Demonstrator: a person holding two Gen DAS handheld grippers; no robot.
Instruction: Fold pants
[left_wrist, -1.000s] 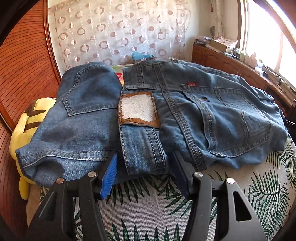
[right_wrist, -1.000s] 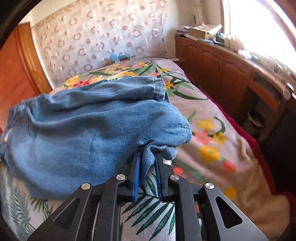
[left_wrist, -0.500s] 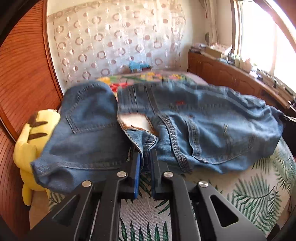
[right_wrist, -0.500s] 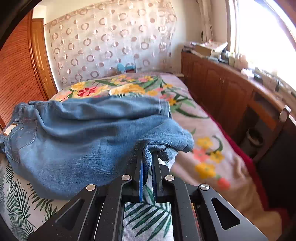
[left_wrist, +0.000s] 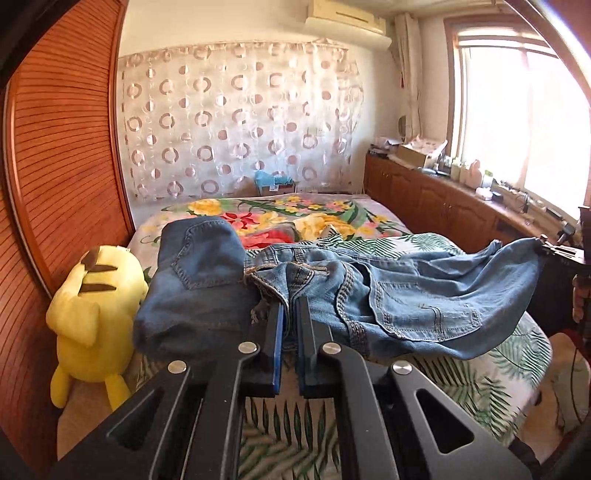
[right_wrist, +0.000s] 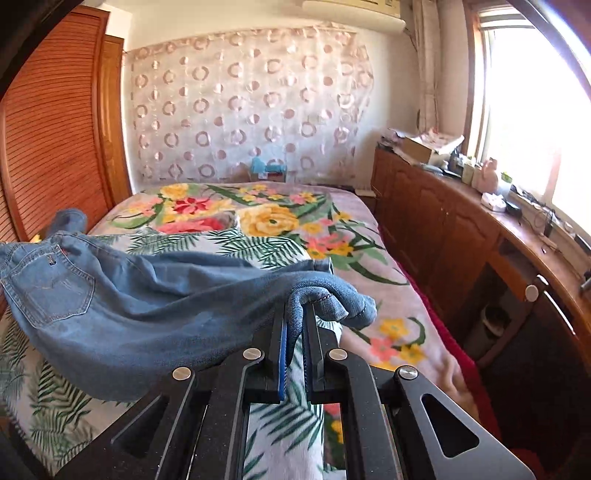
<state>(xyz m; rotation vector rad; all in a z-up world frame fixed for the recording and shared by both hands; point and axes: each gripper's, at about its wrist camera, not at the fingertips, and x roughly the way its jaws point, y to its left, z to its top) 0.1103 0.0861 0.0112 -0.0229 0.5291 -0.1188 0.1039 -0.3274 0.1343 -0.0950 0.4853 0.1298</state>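
Left tool (left_wrist: 290, 308) clamps the jeans (left_wrist: 424, 295) at the waistband, right tool (right_wrist: 295, 310) clamps a leg hem (both lifted off the bed (right_wrist: 369, 258)); folded jeans (left_wrist: 195, 280) beside.

No words, brands or numbers can be read. The small red tab by the back pocket of the jeans (right_wrist: 55, 284) is too tiny and blurred to make out any lettering.
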